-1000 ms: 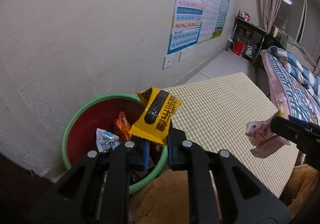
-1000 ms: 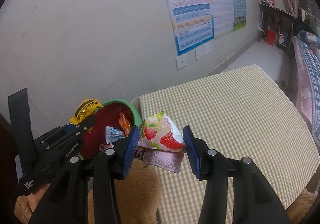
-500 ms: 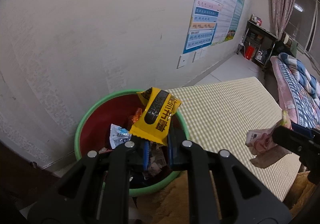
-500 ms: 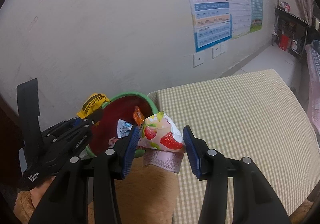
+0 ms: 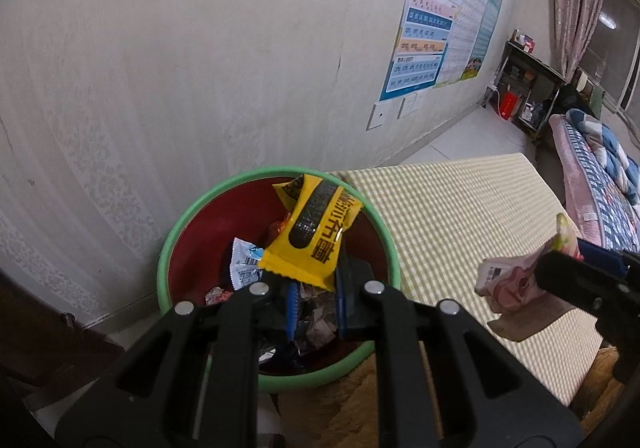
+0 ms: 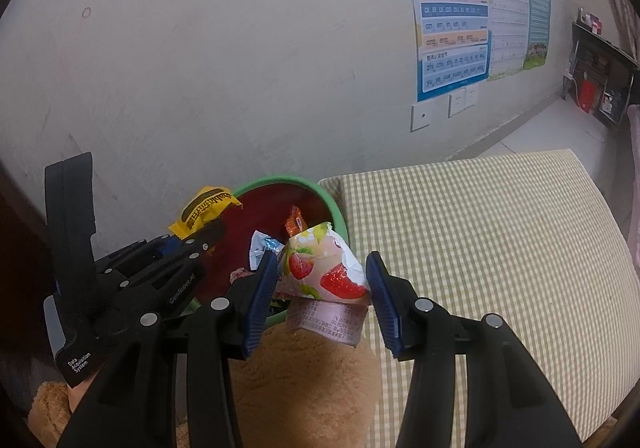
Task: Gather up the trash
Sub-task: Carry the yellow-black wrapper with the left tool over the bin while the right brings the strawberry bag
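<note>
partly done, by the look of it: several wrappers already down in the green-rimmed red bin [image 5: 276,268], among them a blue-and-white sachet [image 5: 244,262] and an orange one [image 6: 295,222]. two pieces not yet dropped. left gripper [image 5: 314,302] clenched on the lower edge of the yellow snack packet [image 5: 316,234], poised over the bin's mouth, packet leaning toward one o'clock. only a release needed there, judging from the position. right gripper [image 6: 322,294] grasping the strawberry-print packet [image 6: 324,272], pads [image 6: 262,294] pressed against its sides, a pink label panel hanging beneath; held at the bin's five o'clock edge, over the tan plush surface [image 6: 296,380] rather than squarely above the opening, so probably a short move toward eleven o'clock before letting go. checked tablecloth [image 6: 472,240] at three o'clock showing no further litter in either view, so likely the last two items, though not all of the room visible.
</note>
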The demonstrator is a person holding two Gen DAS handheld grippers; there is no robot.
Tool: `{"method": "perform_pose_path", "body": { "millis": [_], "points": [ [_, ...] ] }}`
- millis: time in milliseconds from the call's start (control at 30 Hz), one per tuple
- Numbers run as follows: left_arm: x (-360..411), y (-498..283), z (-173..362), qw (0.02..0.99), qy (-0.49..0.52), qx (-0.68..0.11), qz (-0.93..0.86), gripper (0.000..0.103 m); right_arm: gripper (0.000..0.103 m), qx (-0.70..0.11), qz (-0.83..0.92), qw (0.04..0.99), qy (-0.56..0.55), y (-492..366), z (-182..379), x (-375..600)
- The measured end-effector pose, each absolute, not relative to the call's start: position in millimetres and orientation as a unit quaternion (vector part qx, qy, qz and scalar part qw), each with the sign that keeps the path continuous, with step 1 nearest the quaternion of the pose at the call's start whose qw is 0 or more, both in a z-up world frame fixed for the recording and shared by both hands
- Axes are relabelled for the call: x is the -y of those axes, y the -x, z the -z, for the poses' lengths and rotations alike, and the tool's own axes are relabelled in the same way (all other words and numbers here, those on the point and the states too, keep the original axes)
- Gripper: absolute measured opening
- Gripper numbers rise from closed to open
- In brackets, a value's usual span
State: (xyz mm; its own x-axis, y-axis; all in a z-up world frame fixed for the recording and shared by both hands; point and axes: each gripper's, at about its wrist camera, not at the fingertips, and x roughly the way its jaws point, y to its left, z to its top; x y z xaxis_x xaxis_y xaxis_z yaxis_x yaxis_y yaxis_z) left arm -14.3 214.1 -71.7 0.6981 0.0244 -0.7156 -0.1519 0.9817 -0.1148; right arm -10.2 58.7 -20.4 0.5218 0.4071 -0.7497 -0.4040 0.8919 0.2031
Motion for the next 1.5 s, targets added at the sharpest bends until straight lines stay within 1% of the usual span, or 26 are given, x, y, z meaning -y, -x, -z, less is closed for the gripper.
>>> {"method": "perform_pose_path", "body": {
  "millis": [833,1500],
  "points": [
    [-223,8,90,0.907,0.088,-0.408,-0.059,0.013,0.046,-0.445,-0.245,0.861,0.004,-9,36,-76],
    [-240,-7,123,0.887,0.105,-0.443,-0.076,0.013,0.046,-0.457,-0.262,0.85,0.019,-34,52,-104]
  ]
}}
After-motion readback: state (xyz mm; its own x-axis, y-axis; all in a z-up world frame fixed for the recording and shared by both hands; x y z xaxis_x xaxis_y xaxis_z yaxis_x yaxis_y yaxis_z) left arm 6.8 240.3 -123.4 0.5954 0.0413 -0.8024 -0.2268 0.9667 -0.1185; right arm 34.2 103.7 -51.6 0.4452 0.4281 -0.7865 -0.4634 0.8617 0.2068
